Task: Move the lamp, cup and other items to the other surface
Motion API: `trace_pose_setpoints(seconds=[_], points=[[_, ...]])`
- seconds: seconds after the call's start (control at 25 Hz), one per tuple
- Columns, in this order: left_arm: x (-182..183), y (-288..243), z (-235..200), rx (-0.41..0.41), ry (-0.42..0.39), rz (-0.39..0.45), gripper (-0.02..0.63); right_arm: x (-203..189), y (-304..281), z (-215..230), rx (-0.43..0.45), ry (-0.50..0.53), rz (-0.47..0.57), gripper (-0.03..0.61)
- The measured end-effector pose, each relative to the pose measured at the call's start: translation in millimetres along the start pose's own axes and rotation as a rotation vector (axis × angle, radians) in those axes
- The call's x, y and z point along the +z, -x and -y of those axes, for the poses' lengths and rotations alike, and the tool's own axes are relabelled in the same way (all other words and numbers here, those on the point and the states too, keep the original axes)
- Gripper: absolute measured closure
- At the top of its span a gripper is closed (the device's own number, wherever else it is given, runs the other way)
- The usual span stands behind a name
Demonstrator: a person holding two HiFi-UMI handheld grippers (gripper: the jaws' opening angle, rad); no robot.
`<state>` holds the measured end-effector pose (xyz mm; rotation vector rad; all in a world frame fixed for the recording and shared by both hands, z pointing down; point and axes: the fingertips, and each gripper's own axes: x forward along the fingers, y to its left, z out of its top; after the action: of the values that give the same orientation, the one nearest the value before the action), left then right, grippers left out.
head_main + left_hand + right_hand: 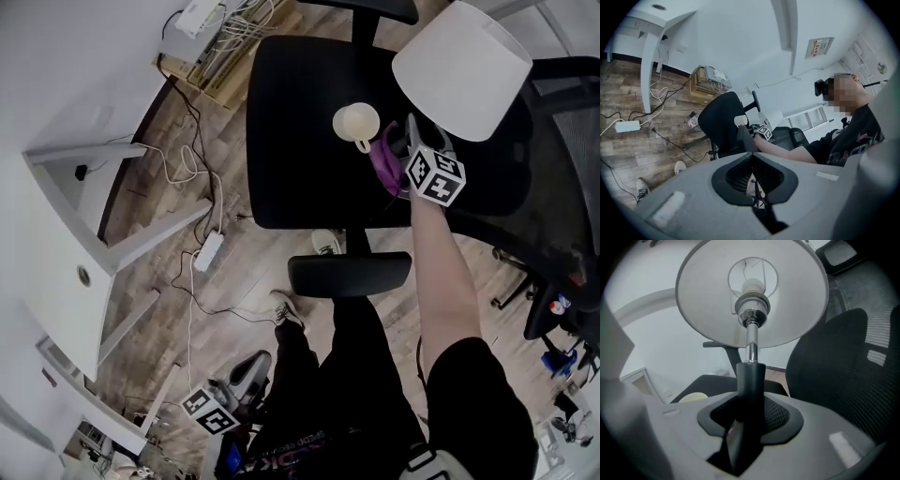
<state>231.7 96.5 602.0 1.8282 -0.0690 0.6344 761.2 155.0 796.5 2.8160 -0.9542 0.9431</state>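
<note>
The right arm reaches bare from the shoulder at 5 o'clock in the head view up toward 12 o'clock. At its end the right gripper points slightly downward, its jaws clamped on the stem of the lamp. The left gripper hangs low at 7 o'clock beside the legs, jaws together and empty.

Soft, even, rather dim light with muted colour. Both gripper views bulge fisheye-style, corners black; their near foreground is blurred. The white shade of the lamp reads brightest.
</note>
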Motion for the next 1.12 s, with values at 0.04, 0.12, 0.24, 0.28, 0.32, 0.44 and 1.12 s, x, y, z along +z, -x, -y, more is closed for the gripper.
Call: trace_pose_setpoints(seconds=[0.04,0.12,0.24,0.28,0.32,0.44,1.12], points=[[-1.2,0.5,-3.1,0.006,0.004,-0.007,0.615,-7.3,-1.0,3.5,-0.008,-0.008,-0.009,0.422],[-2.1,1.7,-7.3,0.017,0.018,-0.009,0.615,-22.7,-1.0,10.2,-0.020,-0.032,-0.033,0.422],[-5.9,-2.7,-6.7,0.015,0.024,-0.020,0.615,-38.2,-0.2,19.4,-0.023,-0.073,-0.060,0.420],[-7.0,-5.2,-6.1,0.012,0.024,-0.026,0.615,-38.9,-0.5,21.3,-0.023,-0.090,-0.062,0.420],[-7.4,-7.8,-5.8,0.009,0.024,-0.029,0.615,-38.3,-0.8,22.6,-0.023,-0.107,-0.063,0.420],[-6.4,-15.2,-3.6,-0.004,0.016,-0.039,0.615,-38.1,1.9,25.6,-0.019,-0.135,-0.071,0.420],[-20.0,-21.9,-4.4,-0.007,0.037,-0.041,0.615,-34.7,3.7,31.9,-0.001,-0.085,-0.017,0.419]])
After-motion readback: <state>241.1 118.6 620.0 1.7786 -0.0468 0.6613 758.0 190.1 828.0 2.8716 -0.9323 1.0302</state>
